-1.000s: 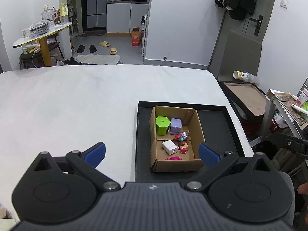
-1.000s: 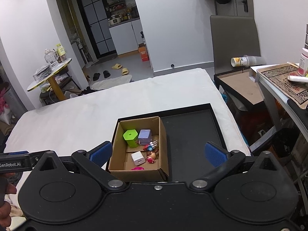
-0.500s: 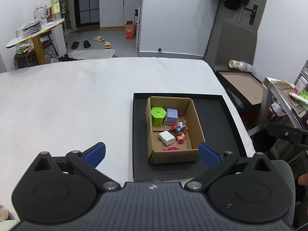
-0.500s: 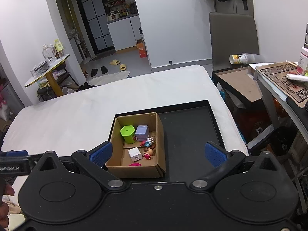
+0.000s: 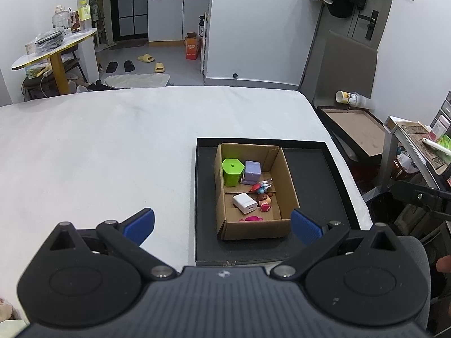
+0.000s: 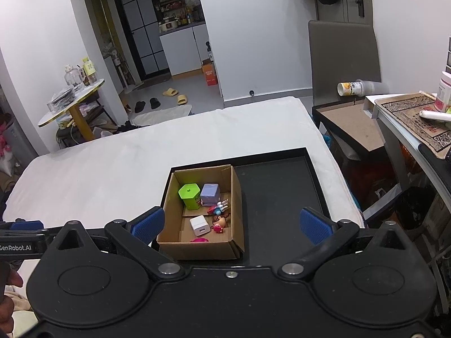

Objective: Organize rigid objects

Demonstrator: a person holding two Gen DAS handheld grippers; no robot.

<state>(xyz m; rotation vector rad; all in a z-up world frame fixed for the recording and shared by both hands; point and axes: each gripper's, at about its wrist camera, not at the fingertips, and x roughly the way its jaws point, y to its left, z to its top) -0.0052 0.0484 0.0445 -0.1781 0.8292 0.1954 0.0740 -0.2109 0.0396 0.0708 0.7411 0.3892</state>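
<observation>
Small items all inside cardboard box (image 5: pixel 253 194) ahead of splayed, empty left gripper (image 5: pixel 222 224) and right gripper (image 6: pixel 229 224) (sorted, or awaiting unpacking onto black tray (image 6: pixel 279 186)).

The cardboard box's (image 5: pixel 255 229) near wall is hiding most of a pink toy (image 5: pixel 251 219). The small figurines (image 6: pixel 218 215) are showing too small to identify. The right wrist view's left edge is cutting off the left claw (image 6: pixel 19 235).

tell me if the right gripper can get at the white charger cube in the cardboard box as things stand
Probably yes. The right gripper is open and empty, the cardboard box has no lid, and the white charger cube lies exposed on its floor. The small figurines right beside it leave little room for a finger.
</observation>
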